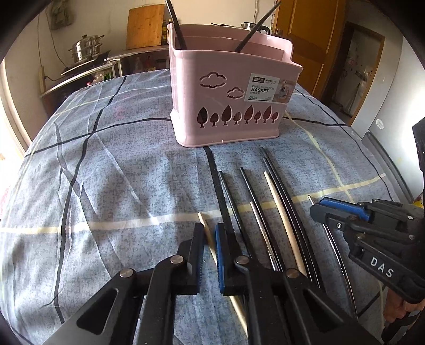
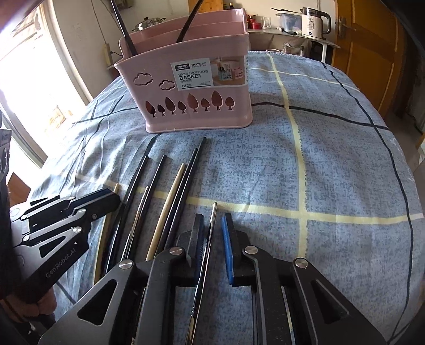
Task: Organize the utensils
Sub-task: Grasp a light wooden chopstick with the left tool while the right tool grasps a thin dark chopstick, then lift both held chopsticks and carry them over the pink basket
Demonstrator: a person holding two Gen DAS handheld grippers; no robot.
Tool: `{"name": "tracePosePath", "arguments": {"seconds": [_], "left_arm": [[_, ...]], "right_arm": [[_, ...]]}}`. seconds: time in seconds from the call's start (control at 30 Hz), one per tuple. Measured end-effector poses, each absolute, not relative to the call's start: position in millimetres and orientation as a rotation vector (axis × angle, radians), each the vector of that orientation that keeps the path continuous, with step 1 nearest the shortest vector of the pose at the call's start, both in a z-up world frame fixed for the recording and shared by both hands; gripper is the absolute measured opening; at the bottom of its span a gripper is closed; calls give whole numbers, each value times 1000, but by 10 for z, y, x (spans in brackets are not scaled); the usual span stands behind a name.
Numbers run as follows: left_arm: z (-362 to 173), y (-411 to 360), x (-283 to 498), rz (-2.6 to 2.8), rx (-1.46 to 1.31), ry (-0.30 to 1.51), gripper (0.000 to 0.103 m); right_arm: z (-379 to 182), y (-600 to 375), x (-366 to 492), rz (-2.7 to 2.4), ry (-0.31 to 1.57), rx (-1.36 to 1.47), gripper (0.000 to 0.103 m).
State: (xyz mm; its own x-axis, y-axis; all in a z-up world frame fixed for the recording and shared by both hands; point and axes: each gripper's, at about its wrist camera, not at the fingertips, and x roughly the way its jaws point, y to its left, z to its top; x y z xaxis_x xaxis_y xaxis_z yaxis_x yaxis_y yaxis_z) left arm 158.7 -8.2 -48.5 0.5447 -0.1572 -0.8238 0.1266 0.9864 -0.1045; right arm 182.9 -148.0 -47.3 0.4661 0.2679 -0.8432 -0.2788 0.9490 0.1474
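A pink chopstick basket (image 1: 225,103) (image 2: 196,87) stands on the blue checked cloth with two black chopsticks (image 1: 176,26) in it. Several chopsticks lie in a row in front of it: black ones (image 1: 281,191), a pale wooden one (image 1: 281,212) and a metal one (image 2: 209,233). My left gripper (image 1: 208,254) is open, its jaws on either side of a pale wooden chopstick (image 1: 205,231) on the cloth. My right gripper (image 2: 213,246) is open around the metal chopstick, its jaws not touching it.
The right gripper shows in the left wrist view (image 1: 345,220); the left gripper shows in the right wrist view (image 2: 69,212). A counter with a steel pot (image 1: 86,47) and a kettle (image 2: 314,22) stand behind the table. A wooden door (image 2: 369,53) is at the right.
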Motion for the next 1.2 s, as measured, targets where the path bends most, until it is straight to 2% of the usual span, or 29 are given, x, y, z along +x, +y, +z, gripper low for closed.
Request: {"name": "tracePosePath", "arguments": {"seconds": [0.23, 0.57, 0.77, 1.2], "left_arm": [[-476, 16, 1567, -184, -66, 1004, 6], [-464, -88, 1662, -204, 44, 1035, 6], [-390, -53, 1653, -204, 20, 1027, 5], [416, 116, 1575, -244, -38, 855, 5]], "right_arm": [[-468, -1457, 1870, 323, 1055, -44, 7], [-469, -1428, 1935, 323, 1080, -54, 4], [-316, -1499, 1901, 334, 1040, -16, 4], [278, -1666, 1871, 365, 914, 61, 4]]}}
